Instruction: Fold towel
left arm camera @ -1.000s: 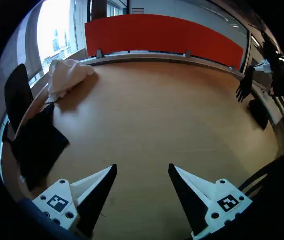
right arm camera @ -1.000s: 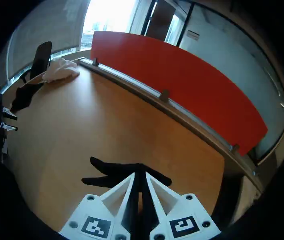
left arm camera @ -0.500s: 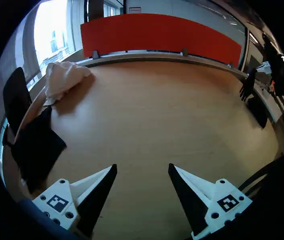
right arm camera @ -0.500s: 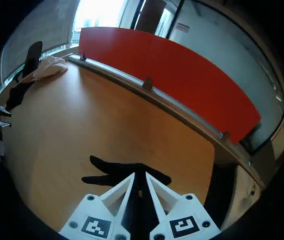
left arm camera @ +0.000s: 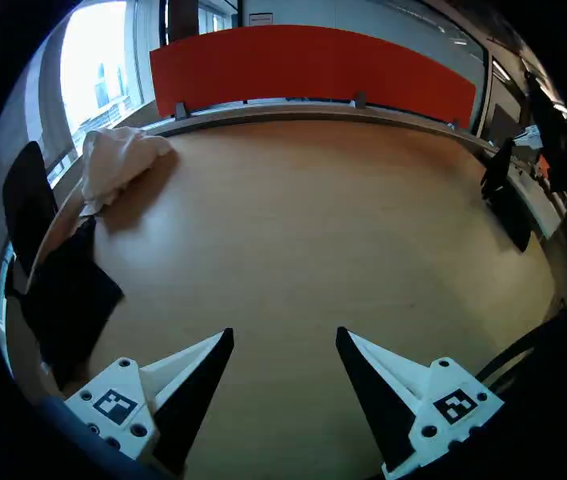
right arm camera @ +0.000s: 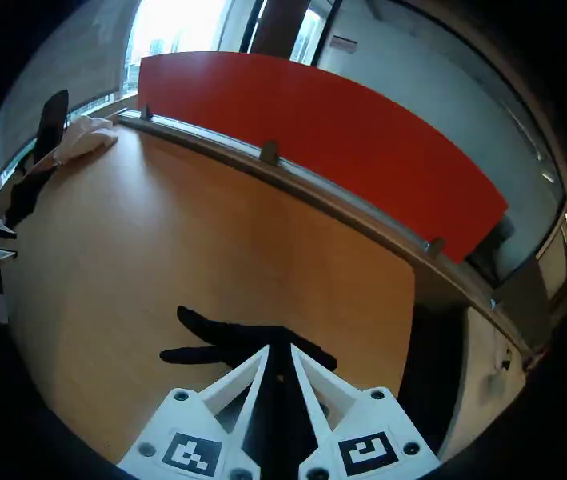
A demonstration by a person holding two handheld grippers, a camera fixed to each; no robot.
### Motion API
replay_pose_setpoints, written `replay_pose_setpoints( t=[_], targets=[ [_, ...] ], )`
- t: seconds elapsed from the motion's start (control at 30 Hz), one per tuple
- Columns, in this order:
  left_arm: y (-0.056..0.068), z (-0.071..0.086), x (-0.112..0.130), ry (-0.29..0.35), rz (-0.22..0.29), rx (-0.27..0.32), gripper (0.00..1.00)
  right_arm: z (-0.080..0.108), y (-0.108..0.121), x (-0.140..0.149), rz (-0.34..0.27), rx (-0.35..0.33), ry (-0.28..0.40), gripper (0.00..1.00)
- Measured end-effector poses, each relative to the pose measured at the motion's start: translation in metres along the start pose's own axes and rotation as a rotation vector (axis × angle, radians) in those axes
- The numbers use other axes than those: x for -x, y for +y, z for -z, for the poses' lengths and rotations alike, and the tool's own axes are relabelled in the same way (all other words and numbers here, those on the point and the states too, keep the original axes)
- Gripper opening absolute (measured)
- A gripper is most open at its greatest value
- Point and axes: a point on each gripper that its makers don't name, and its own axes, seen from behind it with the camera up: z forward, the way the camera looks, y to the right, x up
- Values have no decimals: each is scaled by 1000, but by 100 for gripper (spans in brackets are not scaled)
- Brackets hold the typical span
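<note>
A crumpled cream towel [left arm camera: 119,160] lies at the far left corner of the wooden table [left arm camera: 299,232], far from both grippers; it is also small in the right gripper view [right arm camera: 83,136]. My left gripper [left arm camera: 283,334] stands open above bare wood with nothing between its fingers. My right gripper [right arm camera: 279,352] is shut on a black glove-shaped cloth [right arm camera: 219,346], which spreads over the wood in front of the fingertips near the table's right end. In the left gripper view that black cloth [left arm camera: 495,170] hangs at the far right edge of the table.
A black cloth [left arm camera: 67,288] drapes over the table's left edge below the towel. A red divider panel [left arm camera: 315,72] runs along the back edge. A dark chair [left arm camera: 23,200] stands left of the table. The right table end [right arm camera: 407,320] drops to the floor.
The right gripper view has swung right, so the table's right end and the floor beyond show more. The left gripper view has shifted slightly. Both grips are unchanged.
</note>
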Motion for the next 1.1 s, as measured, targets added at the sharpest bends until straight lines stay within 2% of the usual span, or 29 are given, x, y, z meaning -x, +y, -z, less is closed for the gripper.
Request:
replay_pose_setpoints(
  t=[0.5,0.8,1.1],
  targets=[
    [6,-2,-3,-5,-14,9,95,12,20,38,-77,28,-27,4],
    [8,-2,-3,-6,-17,12,95,20,18,61,-110,31,-48,4],
    [10,-3,-2,-6,-16,17,95,26,5,67,-118,24,-52,4]
  ],
)
